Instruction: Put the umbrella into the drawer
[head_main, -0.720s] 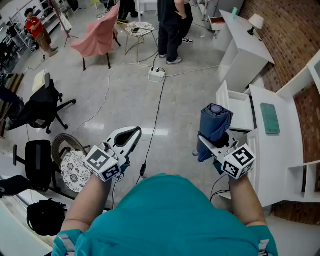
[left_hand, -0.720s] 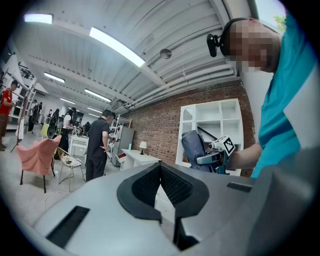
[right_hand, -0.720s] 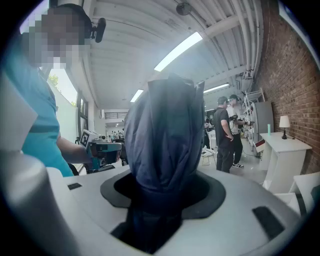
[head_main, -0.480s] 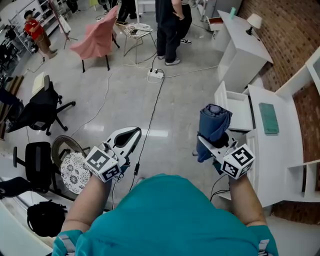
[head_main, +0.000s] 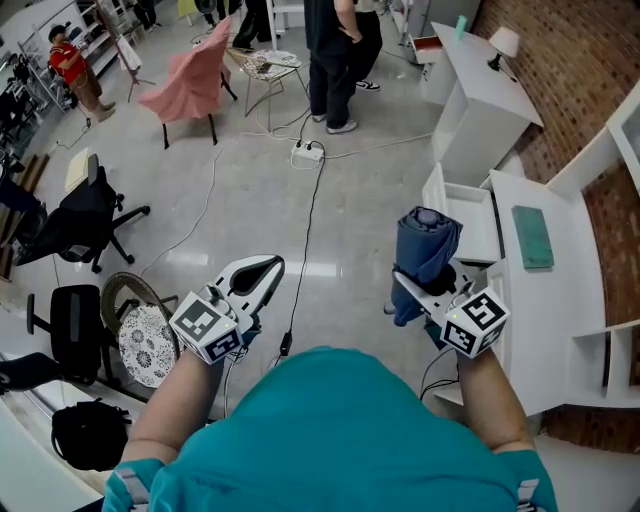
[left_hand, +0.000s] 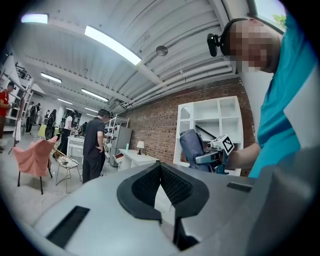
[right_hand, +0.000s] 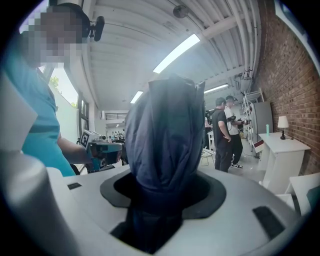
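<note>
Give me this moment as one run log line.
stage: carry | right gripper: shut on folded blue umbrella | left gripper: shut, empty | drawer: open, umbrella not yet in

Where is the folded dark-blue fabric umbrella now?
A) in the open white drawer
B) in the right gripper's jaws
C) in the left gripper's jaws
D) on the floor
B: the right gripper clamps the folded dark-blue fabric umbrella; the left gripper is shut, empty.
</note>
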